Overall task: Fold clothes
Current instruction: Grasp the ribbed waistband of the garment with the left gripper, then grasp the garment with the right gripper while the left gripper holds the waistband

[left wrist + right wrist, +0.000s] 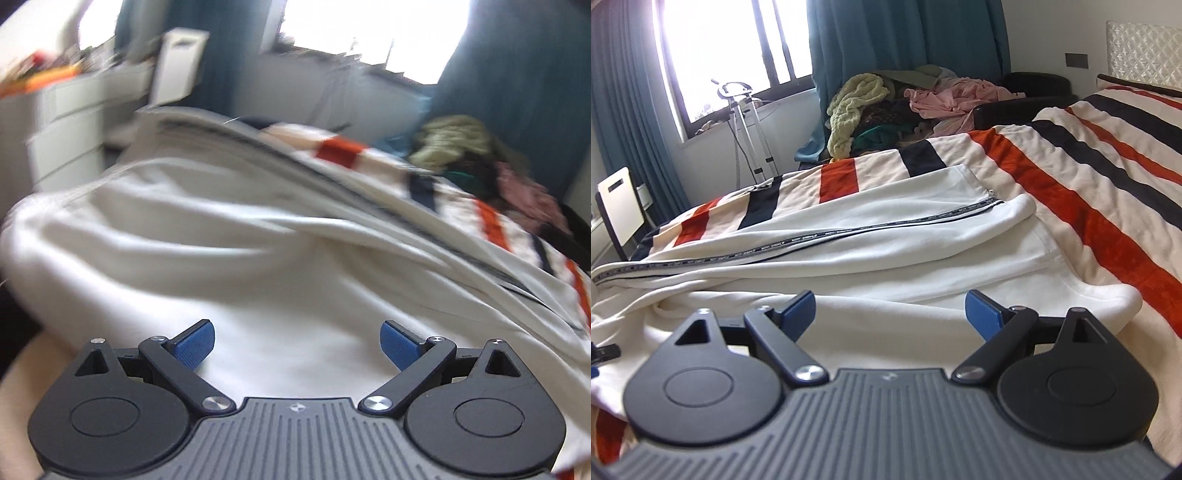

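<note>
A white garment (871,243) with a dark patterned side stripe (820,234) lies spread and partly folded on the striped bed blanket (1089,192). My right gripper (890,312) is open and empty, low over the garment's near edge. In the blurred left wrist view the same white garment (207,251) fills the middle. My left gripper (297,345) is open and empty just above the white cloth.
A pile of unfolded clothes (886,107) sits on a dark chair beyond the bed's far edge, also in the left wrist view (472,155). A white chair (618,206) stands at the left, teal curtains (905,40) and a window behind. White drawers (74,125) stand at the left.
</note>
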Demonstrator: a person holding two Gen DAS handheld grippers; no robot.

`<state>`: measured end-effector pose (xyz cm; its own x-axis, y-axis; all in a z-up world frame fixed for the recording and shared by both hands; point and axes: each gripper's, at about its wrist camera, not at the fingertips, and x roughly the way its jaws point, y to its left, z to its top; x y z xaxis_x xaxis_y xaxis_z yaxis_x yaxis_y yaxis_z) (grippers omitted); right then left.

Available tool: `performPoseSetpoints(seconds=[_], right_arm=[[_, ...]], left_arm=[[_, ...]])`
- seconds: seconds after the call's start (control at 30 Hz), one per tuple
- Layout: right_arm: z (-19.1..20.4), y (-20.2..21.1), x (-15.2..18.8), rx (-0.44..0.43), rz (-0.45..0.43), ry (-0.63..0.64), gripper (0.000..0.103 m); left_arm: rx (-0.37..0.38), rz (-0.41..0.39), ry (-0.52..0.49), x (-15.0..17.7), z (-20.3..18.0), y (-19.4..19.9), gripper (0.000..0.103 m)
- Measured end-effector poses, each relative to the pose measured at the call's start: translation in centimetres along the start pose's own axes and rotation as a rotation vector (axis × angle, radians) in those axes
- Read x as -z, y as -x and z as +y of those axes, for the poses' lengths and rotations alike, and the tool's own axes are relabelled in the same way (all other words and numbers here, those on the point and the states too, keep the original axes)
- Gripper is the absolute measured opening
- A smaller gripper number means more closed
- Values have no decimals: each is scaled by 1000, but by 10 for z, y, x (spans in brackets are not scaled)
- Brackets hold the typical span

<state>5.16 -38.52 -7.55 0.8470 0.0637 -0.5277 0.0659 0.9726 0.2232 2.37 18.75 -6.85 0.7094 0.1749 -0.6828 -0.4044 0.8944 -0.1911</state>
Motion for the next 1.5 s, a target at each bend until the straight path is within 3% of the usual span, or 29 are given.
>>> performPoseSetpoints(seconds=[0.17, 0.3, 0.4, 0.5, 0.6, 0.7, 0.9, 1.0, 1.1, 1.2, 1.33, 1.37, 1.5], right_arm=[[-8, 3, 0, -17, -5, -40, 89], [-10, 5, -2, -57, -14, -55, 89], [-8, 7, -3, -91, -18, -67, 89], [-9, 6, -3, -91, -15, -68, 89], [-14, 4, -2, -83, -7, -89, 89], [-23, 3, -2, -70, -6, -134, 89], [-52, 2, -3, -74, 2, -304, 89], [-70, 1, -2, -79, 11, -394, 89], [-92, -1, 0, -105, 22, -518, 89], [-116, -6, 0, -116, 39, -618, 89], [-154, -3, -2, -87, -6, -747, 89], [-163, -2, 0, -67, -18, -781, 89], [-196, -3, 19, -60, -19, -961, 92]], left_arm=[[-42, 47, 134, -35, 47, 0, 97], [-175, -82, 131, -61, 75, 15, 99], [-278, -108, 169, -74, 105, 14, 100], [-358, -52, 282, -69, 136, 5, 100], [-384, 7, 464, -61, 166, -1, 100], [-355, 13, 585, -53, 186, 5, 100], [-258, 22, 620, -48, 194, 15, 95], [-131, -20, 664, -44, 193, 23, 77], [-7, -55, 710, -40, 194, 32, 76], [42, -64, 745, -35, 197, 36, 76], [-38, 100, 700, -30, 194, 22, 64], [-66, 129, 707, -27, 194, 19, 54], [-63, 73, 791, -27, 197, 29, 56]])
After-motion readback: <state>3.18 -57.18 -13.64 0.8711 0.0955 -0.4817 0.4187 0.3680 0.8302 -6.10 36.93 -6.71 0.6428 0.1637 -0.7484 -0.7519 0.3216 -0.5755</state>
